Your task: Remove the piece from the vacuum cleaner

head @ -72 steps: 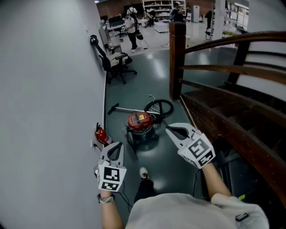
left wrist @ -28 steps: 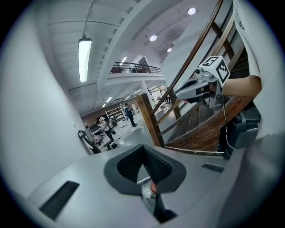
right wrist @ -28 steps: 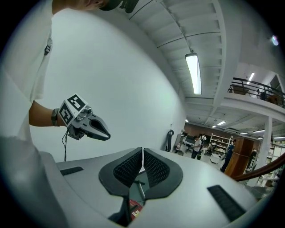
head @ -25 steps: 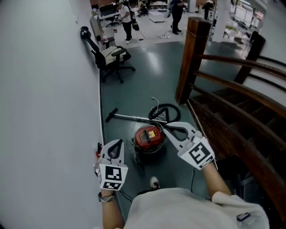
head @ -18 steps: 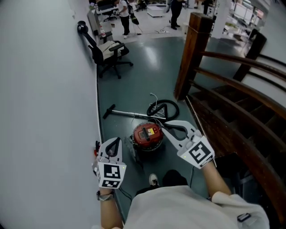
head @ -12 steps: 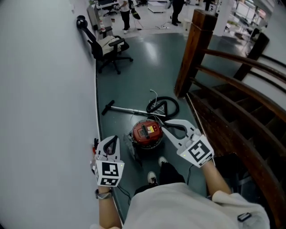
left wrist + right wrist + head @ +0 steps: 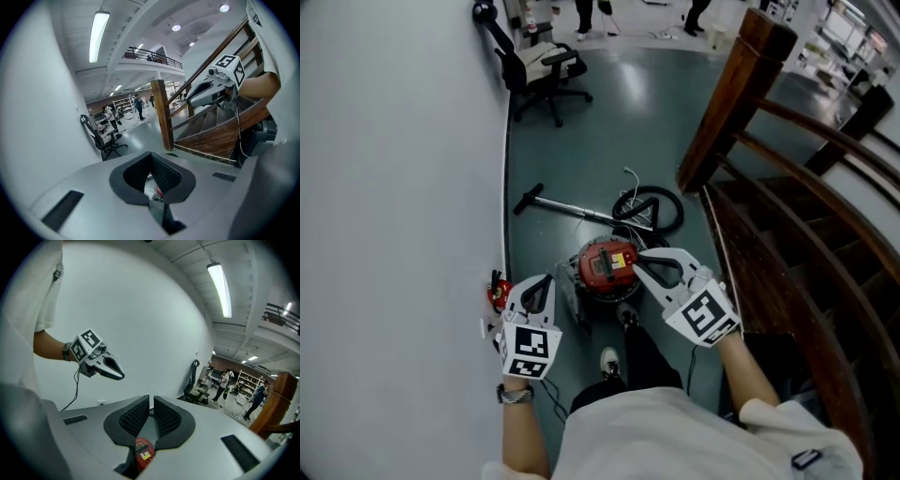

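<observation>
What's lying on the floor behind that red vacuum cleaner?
A coiled black hose and a long wand. The vacuum's body hides the floor directly behind it.

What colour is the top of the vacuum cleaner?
The vacuum cleaner has a red top; the head view shows it best.

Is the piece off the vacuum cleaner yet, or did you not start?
Not yet. Done: nothing; the red vacuum cleaner sits on the floor, hose and wand lying behind it. In hand: nothing; the left gripper and right gripper are shut, empty, not touching it. Left: reaching down, gripping the piece, pulling it off.
</observation>
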A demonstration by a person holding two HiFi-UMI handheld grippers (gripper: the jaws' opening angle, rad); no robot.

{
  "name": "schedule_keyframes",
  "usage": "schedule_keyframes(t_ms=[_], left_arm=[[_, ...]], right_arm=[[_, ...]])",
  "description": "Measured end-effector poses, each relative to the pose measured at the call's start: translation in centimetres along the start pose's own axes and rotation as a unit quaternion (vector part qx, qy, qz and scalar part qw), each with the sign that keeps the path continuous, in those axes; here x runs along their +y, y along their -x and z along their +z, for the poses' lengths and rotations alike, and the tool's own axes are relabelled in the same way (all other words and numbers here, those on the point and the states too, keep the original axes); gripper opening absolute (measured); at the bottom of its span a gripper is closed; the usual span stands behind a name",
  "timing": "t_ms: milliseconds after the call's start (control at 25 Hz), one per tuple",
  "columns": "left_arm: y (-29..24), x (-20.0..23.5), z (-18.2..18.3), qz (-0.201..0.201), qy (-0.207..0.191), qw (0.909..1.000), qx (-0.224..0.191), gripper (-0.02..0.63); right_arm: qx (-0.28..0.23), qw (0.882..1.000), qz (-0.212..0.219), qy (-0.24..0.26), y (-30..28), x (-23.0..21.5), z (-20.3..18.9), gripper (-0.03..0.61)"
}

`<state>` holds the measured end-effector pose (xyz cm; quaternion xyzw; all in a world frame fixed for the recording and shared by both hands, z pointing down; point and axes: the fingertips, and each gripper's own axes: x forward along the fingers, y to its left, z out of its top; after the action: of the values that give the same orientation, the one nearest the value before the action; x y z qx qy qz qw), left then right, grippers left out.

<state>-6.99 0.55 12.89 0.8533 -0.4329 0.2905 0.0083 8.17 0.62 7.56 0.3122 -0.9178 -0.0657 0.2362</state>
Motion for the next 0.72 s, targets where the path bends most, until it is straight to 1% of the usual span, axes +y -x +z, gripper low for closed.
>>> schedule_keyframes(t_ms=[120, 280, 520, 640, 720], left_arm=[[-1.9, -0.5, -0.9, -0.007, 0.01, 0.9999, 0.003, 0.001], [-3.9, -2.0, -3.0, -0.032, 0.021, 0.999, 0.025, 0.013], [-6.2, -2.7, -6.1, -0.026, 0.049, 0.9971, 0.051, 0.02], [-7.3, -2.7, -8.4, -0.025, 0.066, 0.9945, 0.077, 0.032], [-8.2, -2.7, -9.9, -0.028, 0.085, 0.9923, 0.086, 0.038]], right_arm=[[0.008, 1.0, 0.015, -0.007, -1.7, -0.4, -1.9, 0.032], [0.009, 0.999, 0.028, -0.033, -3.6, -0.7, -4.4, 0.032], [0.036, 0.996, 0.047, -0.063, -6.3, -1.2, -9.3, 0.032], [0.045, 0.994, 0.052, -0.089, -7.5, -0.9, -11.6, 0.033], [0.051, 0.992, 0.058, -0.101, -8.4, -0.5, -13.2, 0.034]])
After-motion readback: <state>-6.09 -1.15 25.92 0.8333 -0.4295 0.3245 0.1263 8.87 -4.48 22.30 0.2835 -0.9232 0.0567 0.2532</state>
